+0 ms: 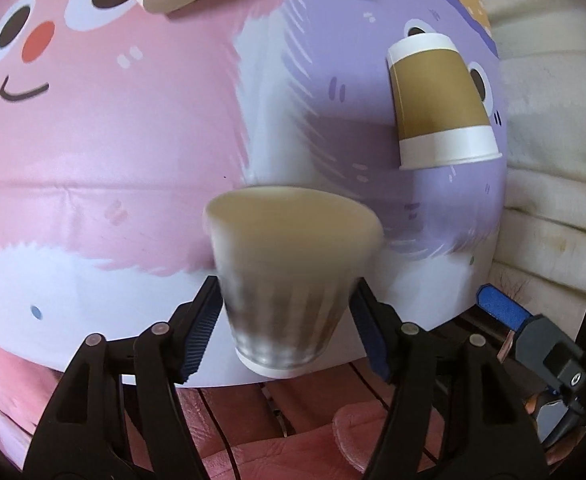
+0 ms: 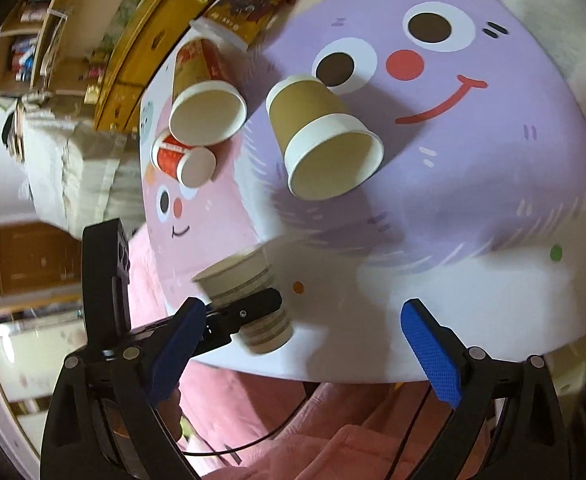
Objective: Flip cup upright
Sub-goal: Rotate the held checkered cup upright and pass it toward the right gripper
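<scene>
left gripper (image 1: 285, 320) clamped on striped cup (image 1: 289, 280), mid-flip, mouth at 12; right gripper (image 2: 301, 344) open, idle. next: set on table (image 1: 93, 160), release.

A: The striped cup (image 1: 281, 292)?
B: Cream with grey-brown bands. The brown cup (image 1: 441, 104) has white ends.
A: And the bench (image 1: 93, 160)?
B: Pink and purple cartoon faces. Small cup (image 2: 183, 160), red and white.

left gripper (image 1: 287, 330): fingers clamped on something | right gripper (image 2: 305, 344): fingers spread wide, nothing between
</scene>
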Tool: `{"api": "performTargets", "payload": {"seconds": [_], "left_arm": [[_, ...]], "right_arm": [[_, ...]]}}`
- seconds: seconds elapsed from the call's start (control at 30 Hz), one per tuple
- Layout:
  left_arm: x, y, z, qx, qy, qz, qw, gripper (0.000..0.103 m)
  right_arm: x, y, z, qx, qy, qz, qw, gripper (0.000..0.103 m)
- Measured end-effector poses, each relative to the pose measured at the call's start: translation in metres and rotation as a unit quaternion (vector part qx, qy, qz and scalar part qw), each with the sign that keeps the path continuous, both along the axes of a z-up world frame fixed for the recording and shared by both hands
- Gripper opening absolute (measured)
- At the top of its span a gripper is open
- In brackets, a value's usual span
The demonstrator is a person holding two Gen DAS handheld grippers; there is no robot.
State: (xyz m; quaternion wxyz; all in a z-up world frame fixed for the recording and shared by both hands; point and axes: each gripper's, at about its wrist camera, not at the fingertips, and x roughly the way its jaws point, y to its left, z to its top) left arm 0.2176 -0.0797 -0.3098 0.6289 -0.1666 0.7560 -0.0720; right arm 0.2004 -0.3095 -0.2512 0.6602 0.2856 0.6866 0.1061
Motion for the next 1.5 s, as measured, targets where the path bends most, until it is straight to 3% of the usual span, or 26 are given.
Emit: {"api": "performTargets", "payload": {"seconds": [0.1, 0.43, 0.6, 0.8, 1.0, 1.27, 1.3, 1.37, 1.43, 1.5], "left_arm": [[-0.004, 0.001, 0.005, 0.003, -0.007, 0.023, 0.9997, 0.075], [-0.035, 0.035, 0.054, -0.002, -0.059, 0.079, 0.9951, 0.077], [-0.05, 0.064, 0.083, -0.001, -0.111, 0.135, 0.9846, 0.077], [-0.071, 0.109, 0.108, 0.056, -0.162, 0.173, 0.9699, 0.077], [-0.086, 0.146, 0.101, 0.097, -0.145, 0.164, 0.9709, 0.077], [-0.091, 0.171, 0.086, 0.093, -0.13, 0.123, 0.9796, 0.077], [-0.09, 0.174, 0.085, 0.093, -0.131, 0.111, 0.9807, 0.077], [-0.086, 0.178, 0.085, 0.096, -0.136, 0.087, 0.9822, 0.077], [-0.081, 0.182, 0.085, 0.095, -0.141, 0.068, 0.983, 0.077], [-0.075, 0.189, 0.086, 0.092, -0.145, 0.051, 0.9838, 0.077]], "right_arm": [[0.009, -0.004, -0.004, 0.003, 0.005, 0.021, 1.0, 0.099], [0.033, -0.001, -0.01, 0.007, 0.018, 0.07, 0.997, 0.1], [0.037, 0.021, -0.022, 0.017, 0.038, 0.092, 0.995, 0.1], [0.036, 0.064, -0.035, 0.009, 0.047, 0.134, 0.99, 0.1], [0.027, 0.11, -0.039, -0.044, 0.022, 0.178, 0.983, 0.1], [0.017, 0.154, -0.037, -0.14, -0.045, 0.19, 0.971, 0.098], [0.014, 0.158, -0.037, -0.147, -0.05, 0.188, 0.97, 0.095], [0.011, 0.161, -0.039, -0.144, -0.052, 0.176, 0.972, 0.076], [0.009, 0.162, -0.042, -0.141, -0.044, 0.152, 0.977, 0.067], [0.006, 0.166, -0.044, -0.13, -0.05, 0.127, 0.982, 0.065]]}}
